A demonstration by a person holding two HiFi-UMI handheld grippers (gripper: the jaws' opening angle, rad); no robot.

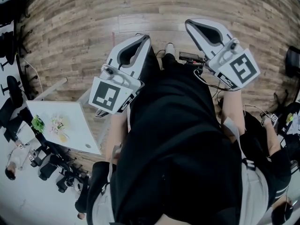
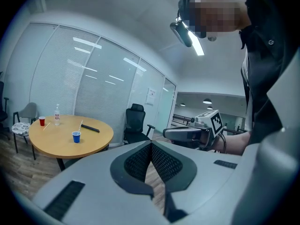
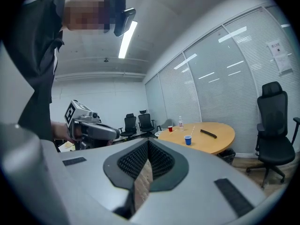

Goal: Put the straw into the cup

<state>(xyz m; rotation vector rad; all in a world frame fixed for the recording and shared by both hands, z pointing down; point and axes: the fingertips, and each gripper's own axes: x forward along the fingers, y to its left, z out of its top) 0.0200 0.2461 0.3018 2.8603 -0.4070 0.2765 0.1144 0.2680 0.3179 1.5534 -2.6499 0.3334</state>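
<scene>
A round wooden table [image 2: 98, 142] stands far off across the room. On it are a small blue cup [image 2: 76, 136], a red cup [image 2: 42, 121] and a thin pale straw [image 2: 80, 124] lying behind the blue cup. The right gripper view shows the same table [image 3: 220, 142], blue cup [image 3: 188, 140] and straw [image 3: 191, 130]. My left gripper [image 2: 151, 143] and right gripper [image 3: 148, 142] are both shut with nothing in them. In the head view they are held side by side before the person's body, left gripper [image 1: 142, 38], right gripper [image 1: 190, 24], over the wooden floor.
A clear bottle [image 2: 57, 115] and a flat black object [image 2: 90, 129] also lie on the round table. Black office chairs [image 2: 136, 123] stand beside it near the glass wall. A white table [image 1: 70, 125] and tripod gear [image 1: 56, 165] are at the person's left.
</scene>
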